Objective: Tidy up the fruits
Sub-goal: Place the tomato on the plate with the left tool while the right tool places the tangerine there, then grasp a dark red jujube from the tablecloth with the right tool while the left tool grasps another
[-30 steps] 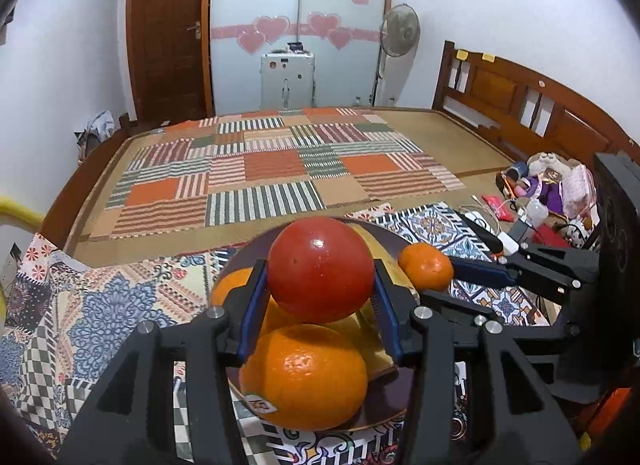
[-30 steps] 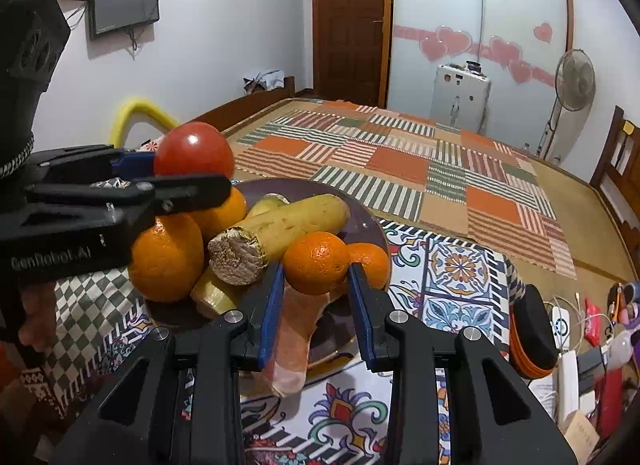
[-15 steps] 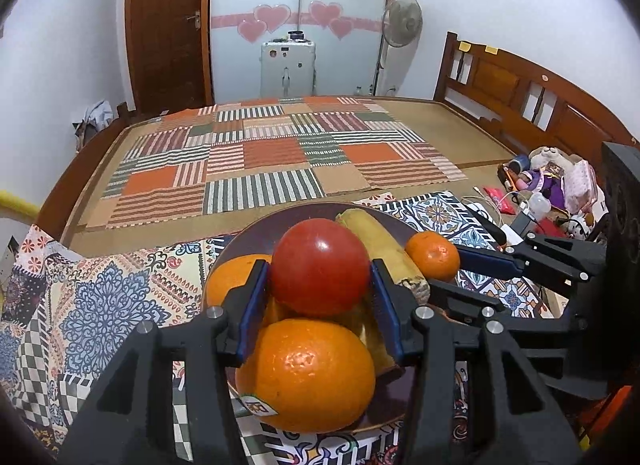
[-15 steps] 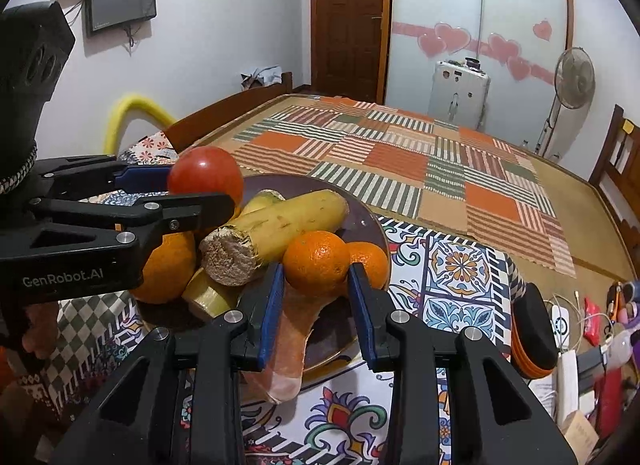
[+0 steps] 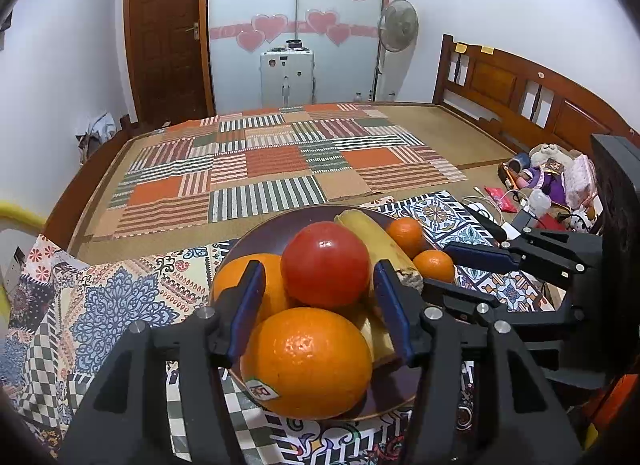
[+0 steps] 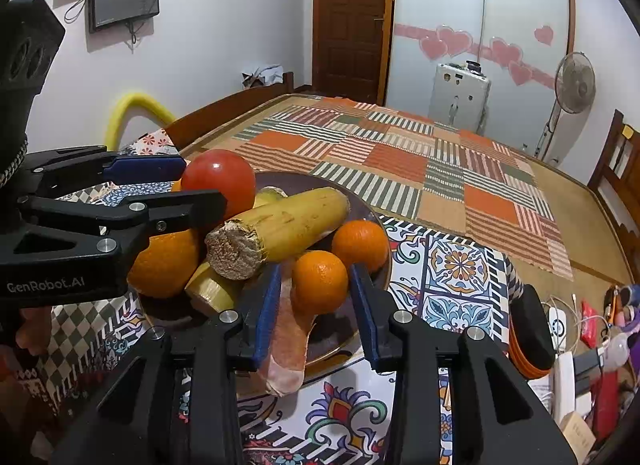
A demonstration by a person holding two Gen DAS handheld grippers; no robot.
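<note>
While both grippers are hovering over the dark purple plate (image 5: 256, 237), the fruit is sitting heaped on it, and the plate is resting on a patterned cloth (image 5: 120, 297) spread over the bed.

Left gripper (image 5: 320, 297): its jaws are opening. The red tomato (image 5: 325, 265) is sitting between the blue pads (image 5: 248, 305), with a sliver of space showing on each side, so the pads are not pressing on it. The tomato is perching on top of the pile, leaning on a big orange (image 5: 306, 361) at the near rim and a second orange (image 5: 244, 281) to its left.

Right gripper (image 6: 314, 297): narrow setting, jaws standing either side of a small tangerine (image 6: 320, 281). Gaps are showing between pads and peel; no grip. The tangerine is lying on the plate just beside another tangerine (image 6: 360, 241), both at the right-hand side of the heap.

A thick yellow cane piece (image 6: 280, 233) with a rough cut end is lying across the middle of the pile, tilting up toward the far rim. A second yellowish piece (image 6: 212, 289) is poking out beneath it. A pale pink-orange strip (image 6: 286, 341) is hanging over the near rim of the plate onto the cloth.

Beyond the cloth, a striped patchwork mat (image 5: 260, 169) is covering the bed.
</note>
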